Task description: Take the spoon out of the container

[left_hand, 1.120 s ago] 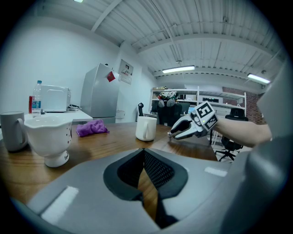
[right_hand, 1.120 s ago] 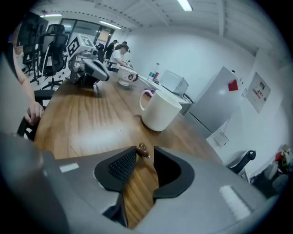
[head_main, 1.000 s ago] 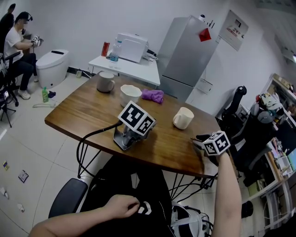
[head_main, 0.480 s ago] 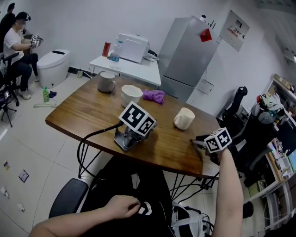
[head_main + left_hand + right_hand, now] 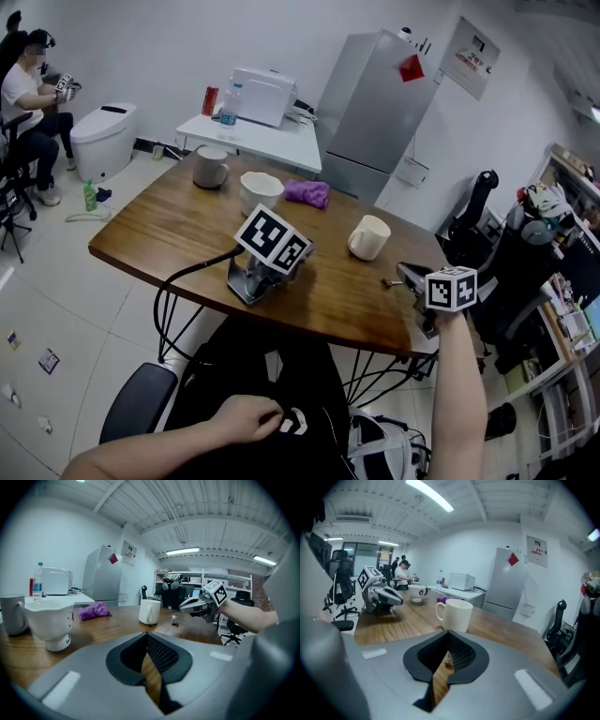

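Spoon (image 5: 385, 281) out on the table (image 5: 159, 239), small and shiny, just beside the cup (image 5: 368, 238) on its near right, not touching it. Lies bare on the wood, in no container. Also visible in the right gripper view as a little round bowl end with a thin handle, below the closed tips and nearer than the cup.

Cup upright, with only white wall visible inside from above. Left of the cup and farther back, a white bowl (image 5: 261, 190) on a foot, its inside plain white as far as can be seen. Between bowl and cup, toward the far edge, a purple cloth (image 5: 308, 193). Farther left of the cup than the bowl, a grey mug (image 5: 210, 167); contents not to be made out.

Just right of the cup, held off the table over its near edge, the right gripper (image 5: 402, 272), tips just beside the spoon and above it. Jaws just closed, pressed together, gripping nothing. Left of the cup and nearer, set down on the table and aimed toward it, the left gripper (image 5: 148, 635). Jaws together too, only bare wood seen in the slot behind the tips. Well apart from it, the left hand (image 5: 248, 417), resting in the lap.
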`<state>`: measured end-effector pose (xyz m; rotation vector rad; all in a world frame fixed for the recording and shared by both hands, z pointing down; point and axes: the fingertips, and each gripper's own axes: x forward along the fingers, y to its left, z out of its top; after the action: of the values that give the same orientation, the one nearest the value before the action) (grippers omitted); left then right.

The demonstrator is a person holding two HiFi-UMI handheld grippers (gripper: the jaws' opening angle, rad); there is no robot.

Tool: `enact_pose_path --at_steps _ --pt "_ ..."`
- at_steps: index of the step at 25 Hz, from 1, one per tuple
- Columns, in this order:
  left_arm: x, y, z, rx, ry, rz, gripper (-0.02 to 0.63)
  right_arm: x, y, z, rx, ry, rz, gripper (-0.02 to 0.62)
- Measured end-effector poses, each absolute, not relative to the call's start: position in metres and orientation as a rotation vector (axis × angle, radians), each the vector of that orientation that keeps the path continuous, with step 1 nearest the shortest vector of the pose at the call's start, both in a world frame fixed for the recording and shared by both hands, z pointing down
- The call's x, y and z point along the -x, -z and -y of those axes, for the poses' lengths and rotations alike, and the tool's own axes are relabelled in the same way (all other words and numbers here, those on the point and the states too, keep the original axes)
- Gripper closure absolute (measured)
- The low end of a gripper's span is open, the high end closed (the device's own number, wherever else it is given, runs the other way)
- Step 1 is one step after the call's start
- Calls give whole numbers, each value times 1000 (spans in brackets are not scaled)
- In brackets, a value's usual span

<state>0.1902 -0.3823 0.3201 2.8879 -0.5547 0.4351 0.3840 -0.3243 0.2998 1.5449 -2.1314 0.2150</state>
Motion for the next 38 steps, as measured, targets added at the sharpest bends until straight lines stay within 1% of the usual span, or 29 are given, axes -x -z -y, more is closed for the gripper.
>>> enact_pose_path --at_steps 7,13,21,30,38 --pt "-188 -319 383 -2888 -433 555 594 -351 -277 313 -1582 -197 2329 592" --pt "-185 -321 383 -2888 -435 554 594 -324 -287 306 -1552 -243 2406 594" --pt "-179 -322 384 -2888 -436 548 594 -313 -295 318 -1588 -303 2444 594" --pt "-181 -321 383 -2884 -434 549 594 -312 -306 328 -1616 -306 2442 594" --pt "-185 -317 383 -2890 -426 547 594 -314 -296 323 -1618 -266 2515 594"
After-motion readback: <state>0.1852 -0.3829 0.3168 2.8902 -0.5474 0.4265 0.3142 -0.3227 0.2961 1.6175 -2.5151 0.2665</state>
